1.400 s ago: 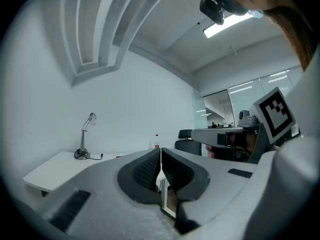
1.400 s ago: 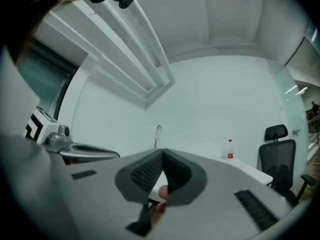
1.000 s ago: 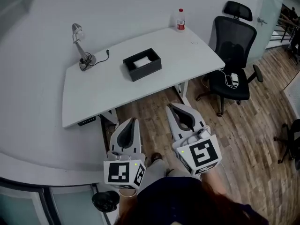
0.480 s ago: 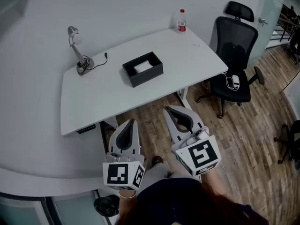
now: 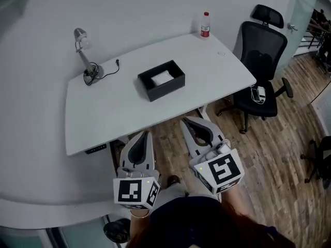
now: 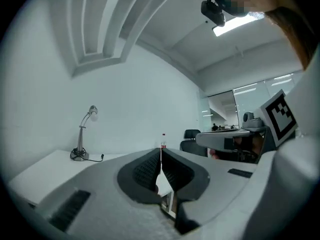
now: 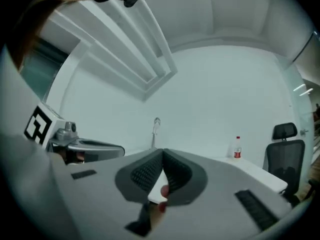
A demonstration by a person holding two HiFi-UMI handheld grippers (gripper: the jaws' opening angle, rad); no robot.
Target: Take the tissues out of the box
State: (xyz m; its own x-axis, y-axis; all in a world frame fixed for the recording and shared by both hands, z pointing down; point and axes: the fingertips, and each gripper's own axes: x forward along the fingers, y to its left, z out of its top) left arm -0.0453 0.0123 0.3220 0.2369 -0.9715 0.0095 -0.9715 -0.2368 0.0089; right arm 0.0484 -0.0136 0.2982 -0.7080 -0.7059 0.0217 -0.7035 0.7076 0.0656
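A black open-topped tissue box (image 5: 161, 80) stands mid-table on the white desk (image 5: 119, 107), with white tissues (image 5: 162, 77) showing inside. My left gripper (image 5: 144, 134) and right gripper (image 5: 186, 121) hover side by side over the wood floor, short of the desk's near edge. Both point level toward the desk. In the left gripper view the jaws (image 6: 161, 151) meet tip to tip with nothing between them. The right gripper view shows its jaws (image 7: 162, 153) likewise shut and empty. The box is hidden behind the jaws in both gripper views.
A desk lamp (image 5: 85, 53) with its cable stands at the desk's far left. A red-labelled bottle (image 5: 205, 25) sits at the far right corner. A black office chair (image 5: 261, 61) is right of the desk. A curved white counter (image 5: 46, 190) lies to my left.
Both grippers have moved forward toward the desk together; the desk and box now sit lower and nearer in the head view. The jaws stayed shut.
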